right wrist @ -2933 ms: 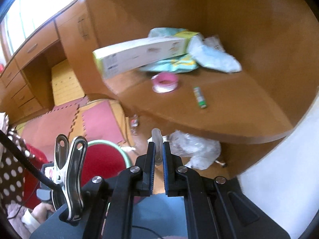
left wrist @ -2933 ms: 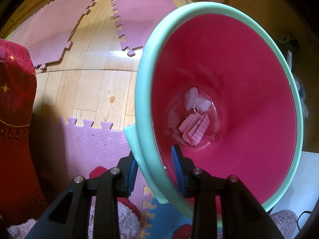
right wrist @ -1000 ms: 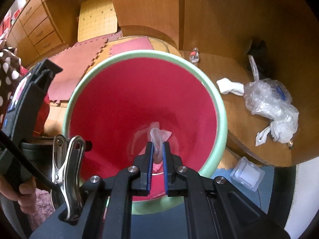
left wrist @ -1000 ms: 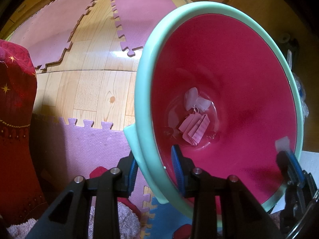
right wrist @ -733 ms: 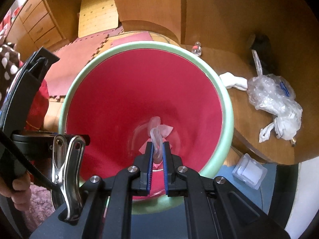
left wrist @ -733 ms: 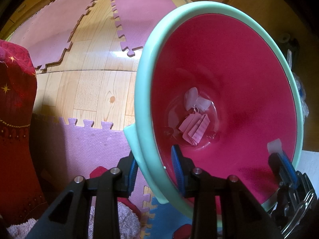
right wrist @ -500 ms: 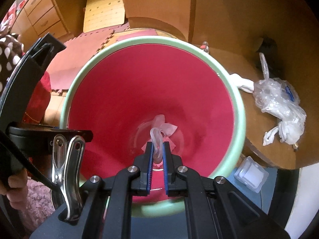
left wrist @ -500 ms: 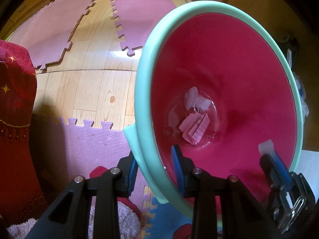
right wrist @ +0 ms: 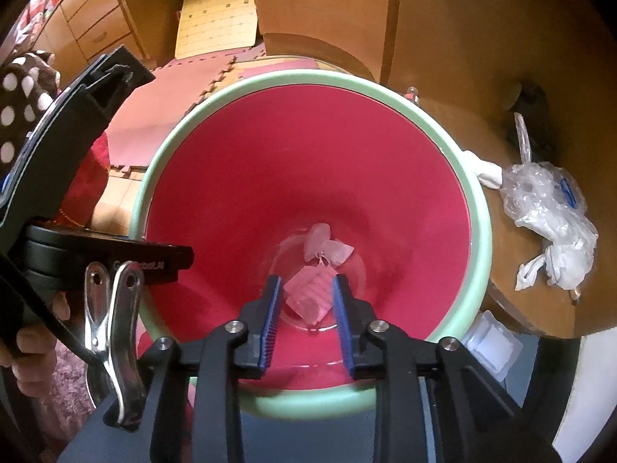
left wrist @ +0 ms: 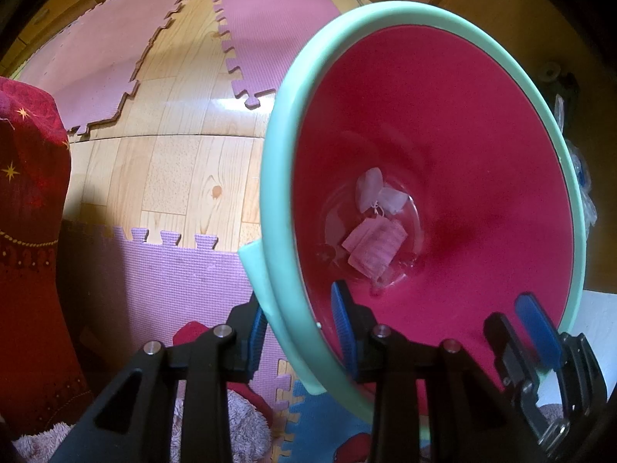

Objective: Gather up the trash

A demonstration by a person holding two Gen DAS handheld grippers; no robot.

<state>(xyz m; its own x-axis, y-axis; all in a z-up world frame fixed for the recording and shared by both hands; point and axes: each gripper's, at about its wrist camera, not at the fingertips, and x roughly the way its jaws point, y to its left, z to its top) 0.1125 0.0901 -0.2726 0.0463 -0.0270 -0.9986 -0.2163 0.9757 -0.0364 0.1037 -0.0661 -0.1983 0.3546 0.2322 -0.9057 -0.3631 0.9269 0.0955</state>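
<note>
Right wrist view: right gripper (right wrist: 304,320), jaws just opening and empty, is hanging over the red mint-rimmed plastic bin (right wrist: 478,239); left gripper (left wrist: 299,322) is clamping its rim. Pale crumpled scraps (right wrist: 312,293) are lying at the bottom. Advisable: withdraw upward, keeping the bin steady.

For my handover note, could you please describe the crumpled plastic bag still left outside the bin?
Start at the red bin with the mint-green rim. Right of it runs a low curved wooden ledge. The crumpled clear plastic bag lies there: see-through with a blue patch, unlike the small white wad beside the rim.
</note>
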